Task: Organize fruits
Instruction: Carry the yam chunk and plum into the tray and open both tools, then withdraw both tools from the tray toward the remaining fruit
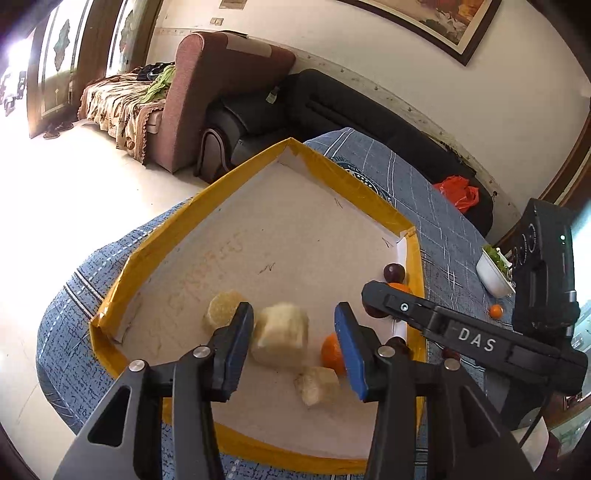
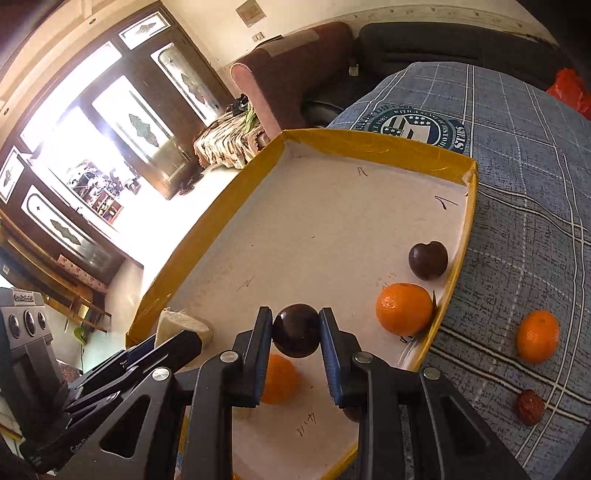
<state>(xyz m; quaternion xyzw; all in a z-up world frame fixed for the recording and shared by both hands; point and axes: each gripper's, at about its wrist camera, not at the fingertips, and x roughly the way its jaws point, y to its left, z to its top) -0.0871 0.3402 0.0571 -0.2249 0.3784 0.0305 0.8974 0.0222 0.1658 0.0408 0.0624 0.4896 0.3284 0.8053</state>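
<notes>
- A dark plum (image 2: 296, 335) is clamped between the pads of the right tongs (image 2: 296, 345), held above the yellow-rimmed tray (image 2: 373, 147).
- The left tongs (image 1: 293, 345) stand apart and hold nothing; a pale fruit chunk (image 1: 279, 335) lies between them on the tray floor.
- The plum is best lowered beside the other plum (image 2: 427, 260) before release, so that rolling is avoided.
- One tangerine (image 2: 537, 340) is left on the bench cloth (image 2: 524, 206).

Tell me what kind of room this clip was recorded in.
Most likely a home living room: a brown sofa and a black couch line the wall, a framed picture hangs above them, and glass-panelled wooden doors let in daylight.
</notes>
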